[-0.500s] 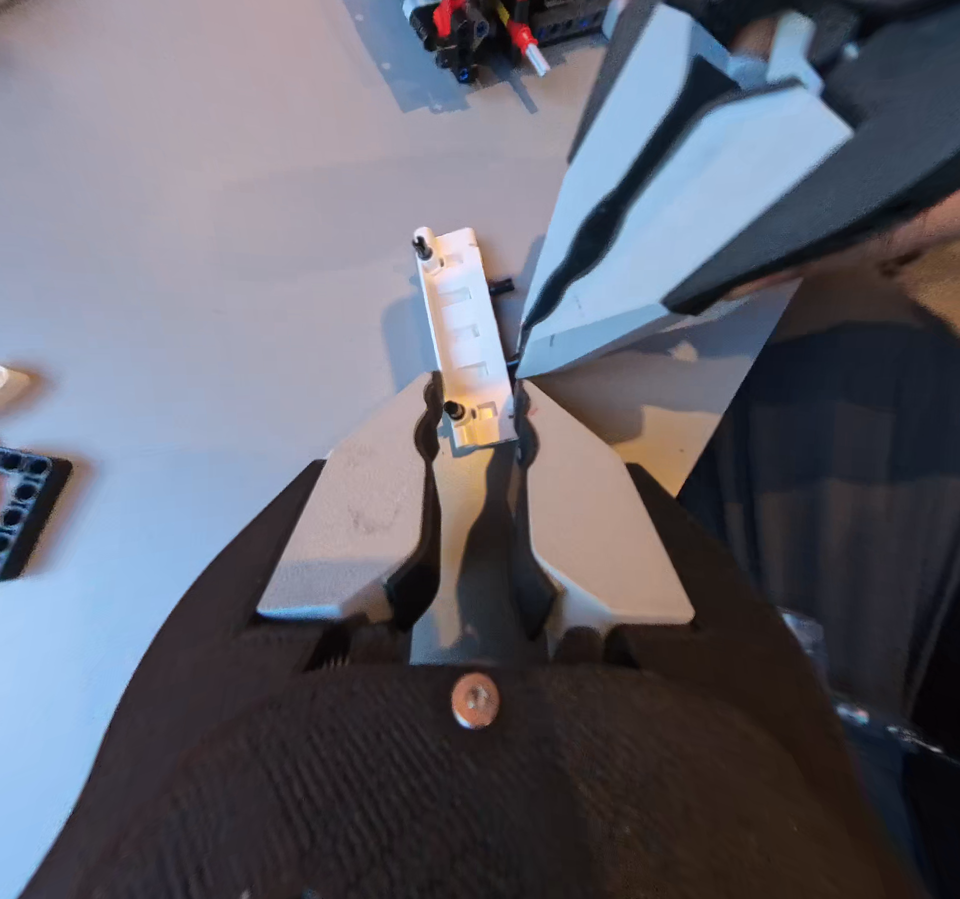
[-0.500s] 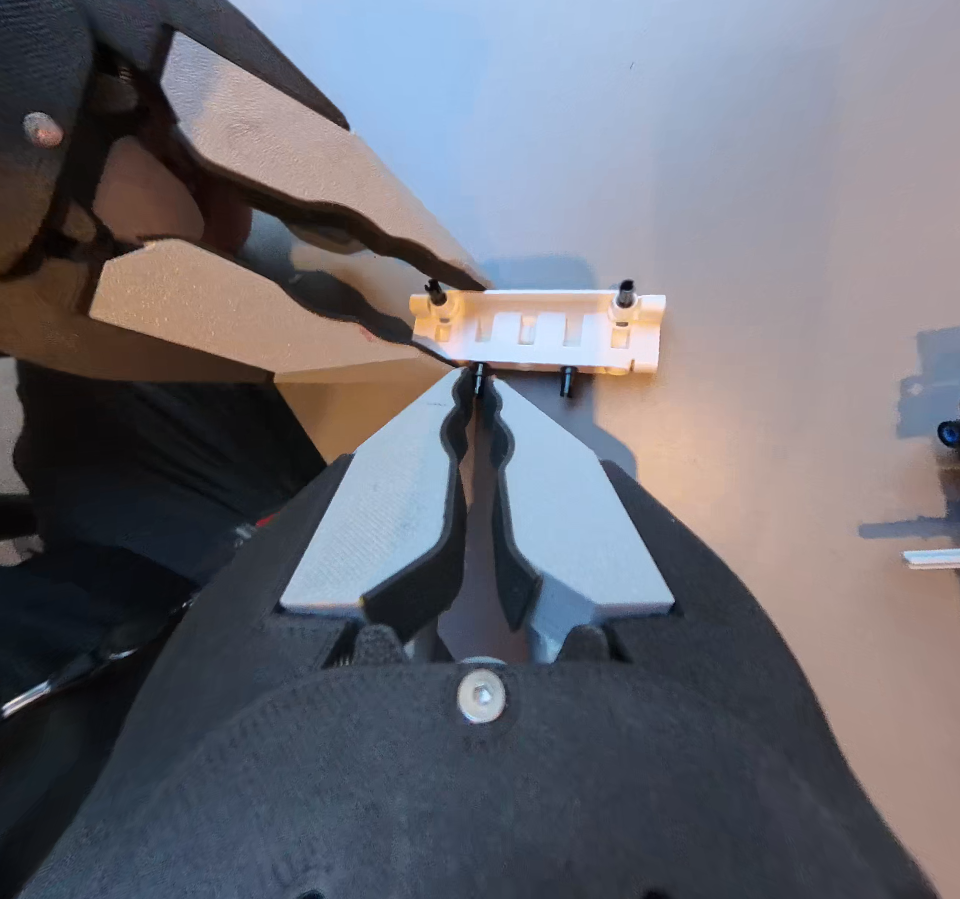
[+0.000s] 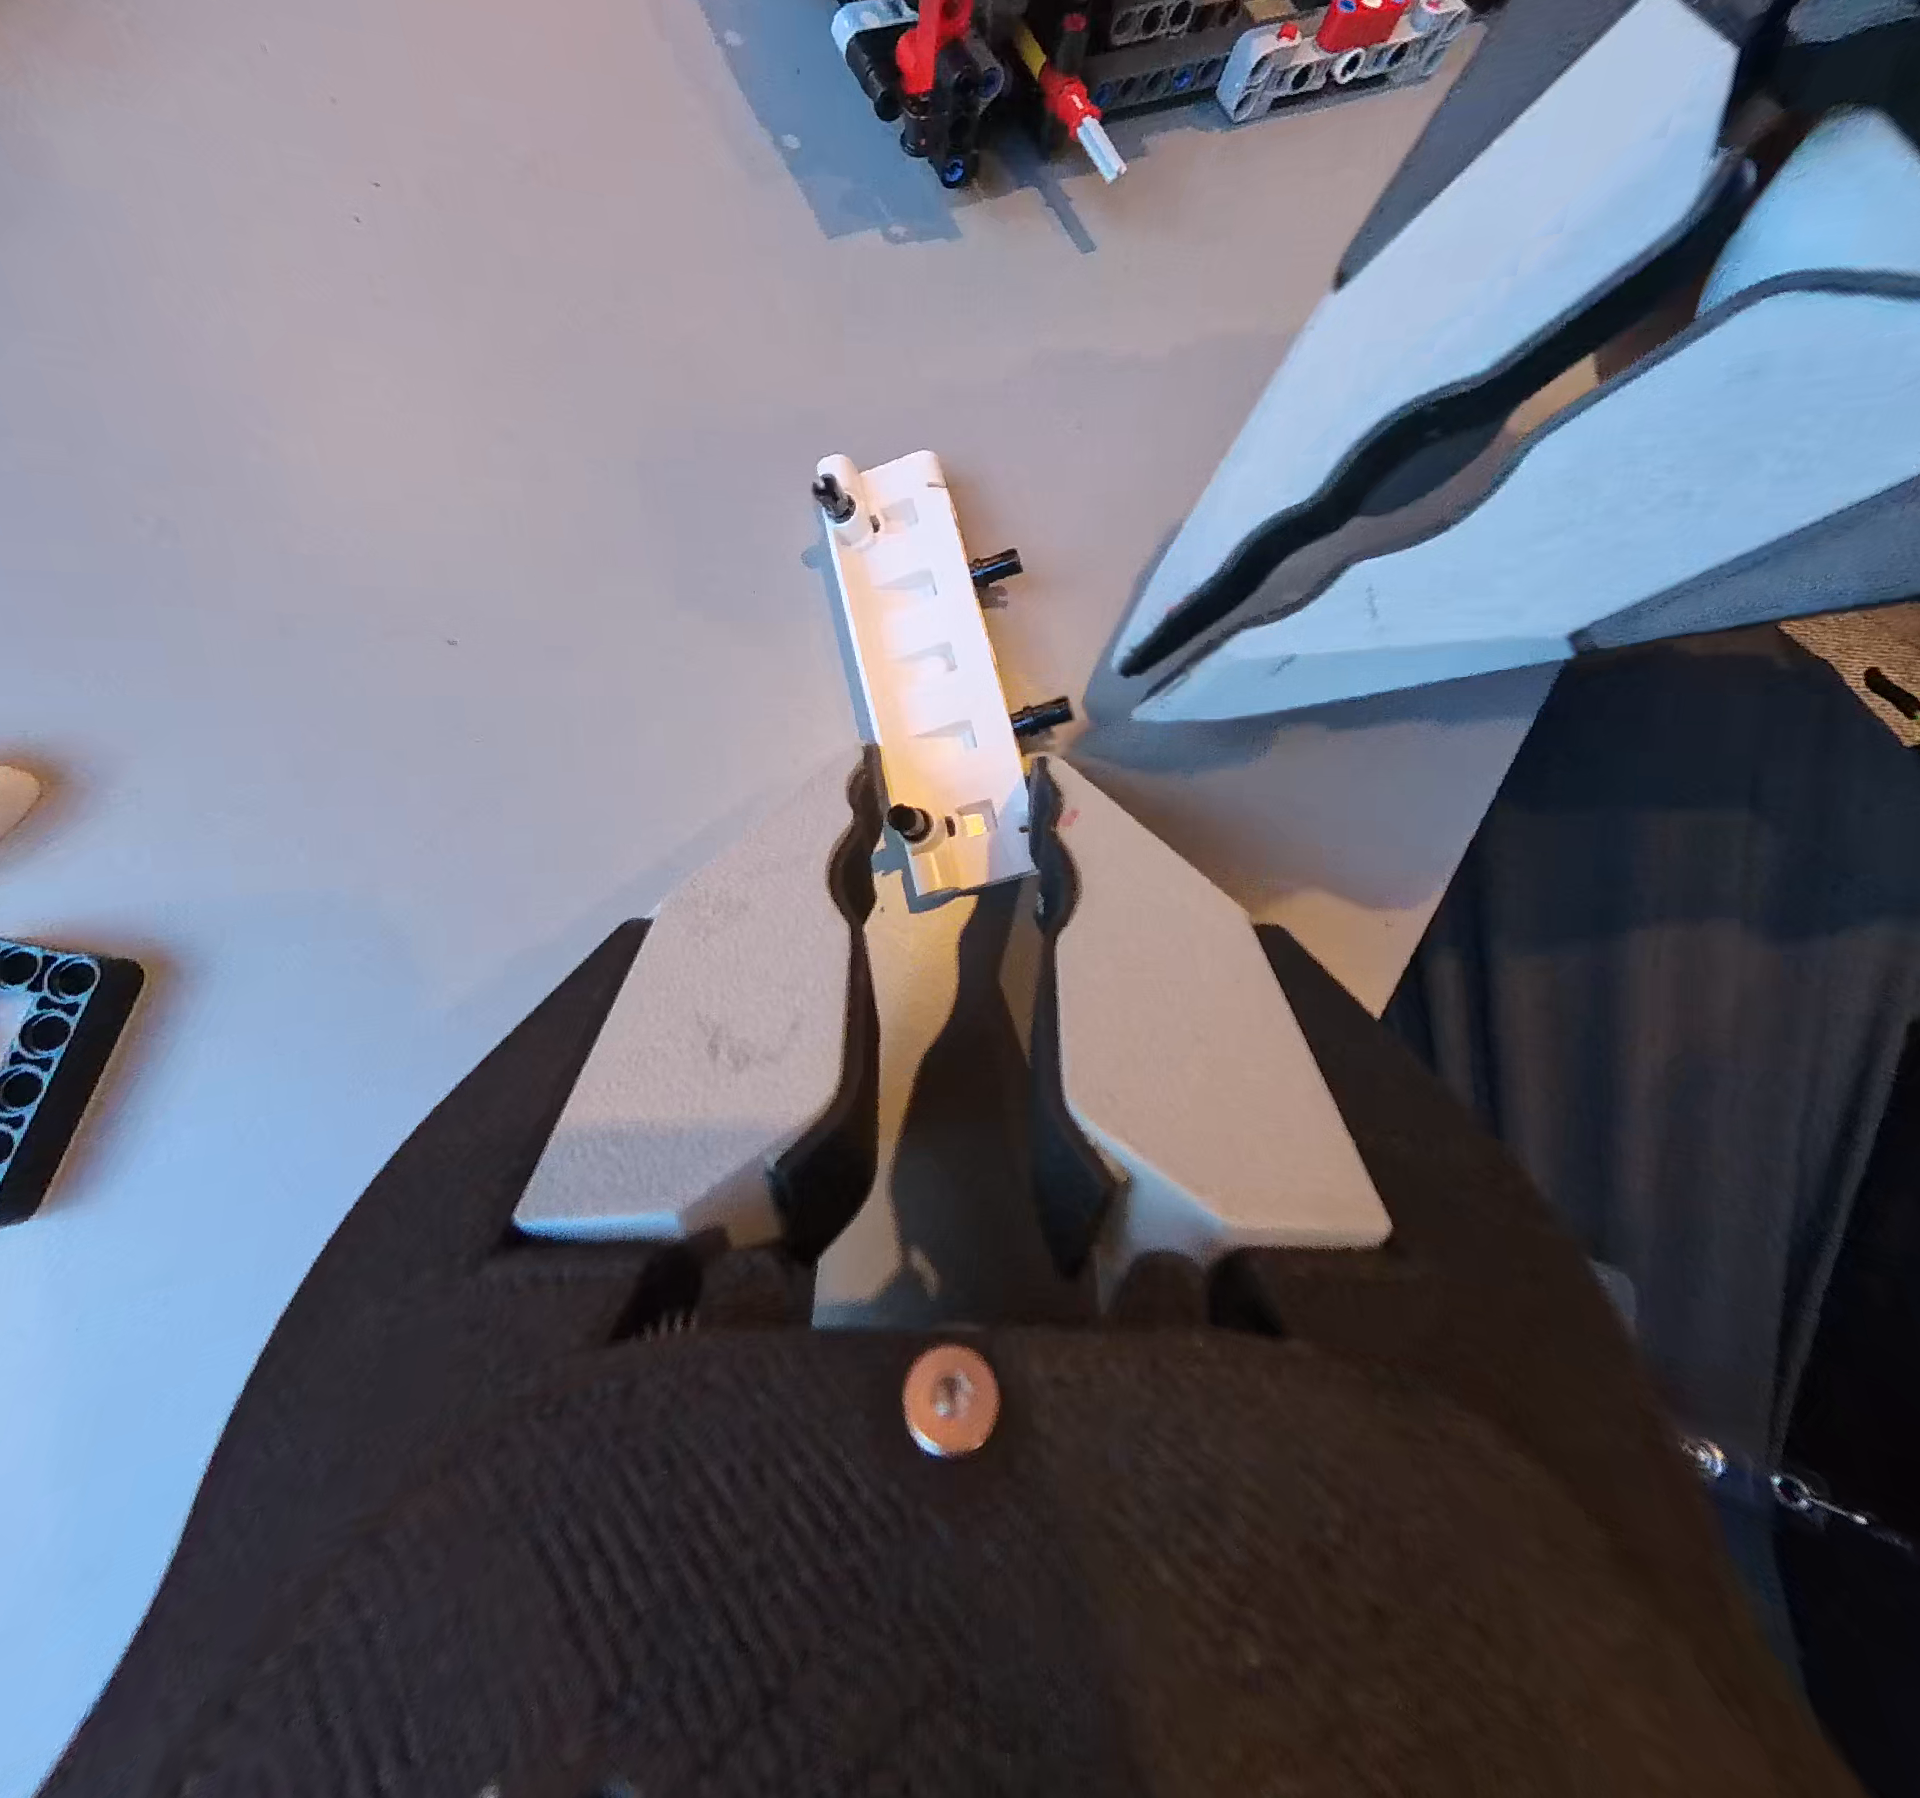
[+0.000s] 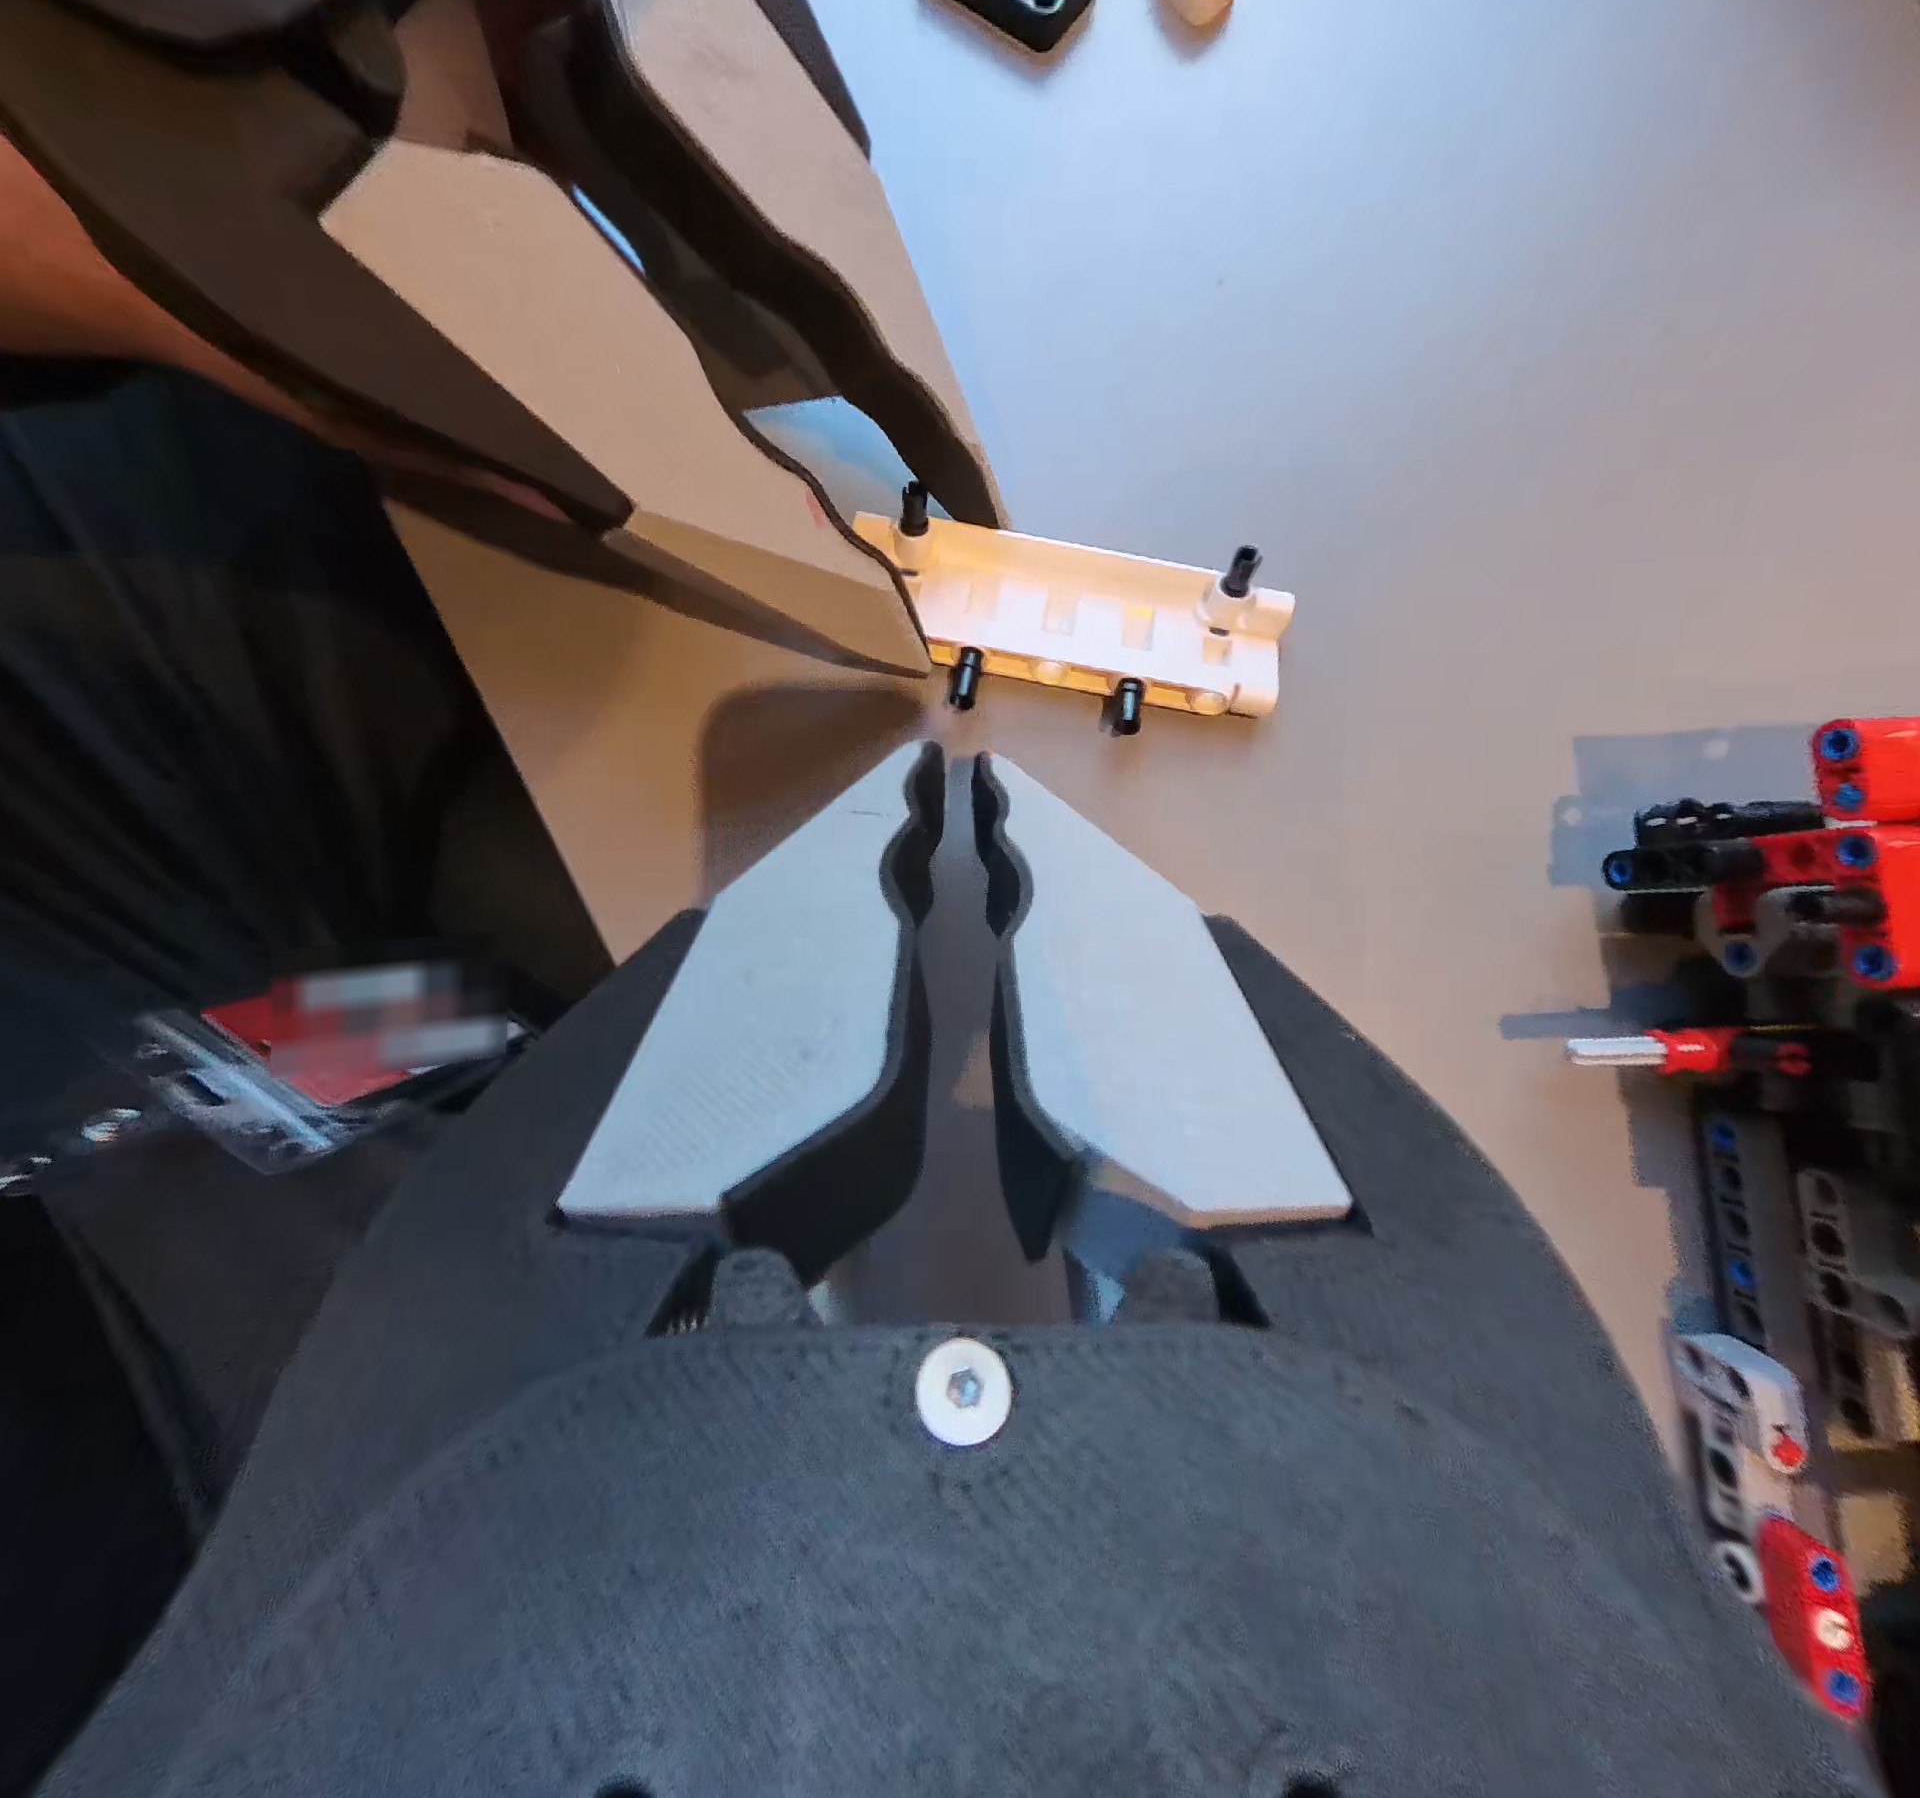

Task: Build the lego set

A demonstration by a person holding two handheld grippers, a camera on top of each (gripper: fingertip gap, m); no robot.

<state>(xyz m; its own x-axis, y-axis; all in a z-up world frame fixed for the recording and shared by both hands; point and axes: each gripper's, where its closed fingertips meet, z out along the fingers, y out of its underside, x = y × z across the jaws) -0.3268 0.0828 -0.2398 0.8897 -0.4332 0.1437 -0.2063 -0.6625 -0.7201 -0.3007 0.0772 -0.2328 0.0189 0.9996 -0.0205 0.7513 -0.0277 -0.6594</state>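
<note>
Left gripper (image 3: 951, 818) is pinching the near end of the white panel (image 3: 928, 659), which is lying on the grey table (image 3: 416, 501) with four black pins (image 4: 1125, 704) sticking out. The panel is looking light, stiff and smooth, so the short end or long edges are probably gripping best, clear of the pins. Right gripper (image 4: 951, 761) is hovering just beside it, jaws nearly closed and empty, with the red-black model (image 3: 1039, 3) sitting farther back.
</note>
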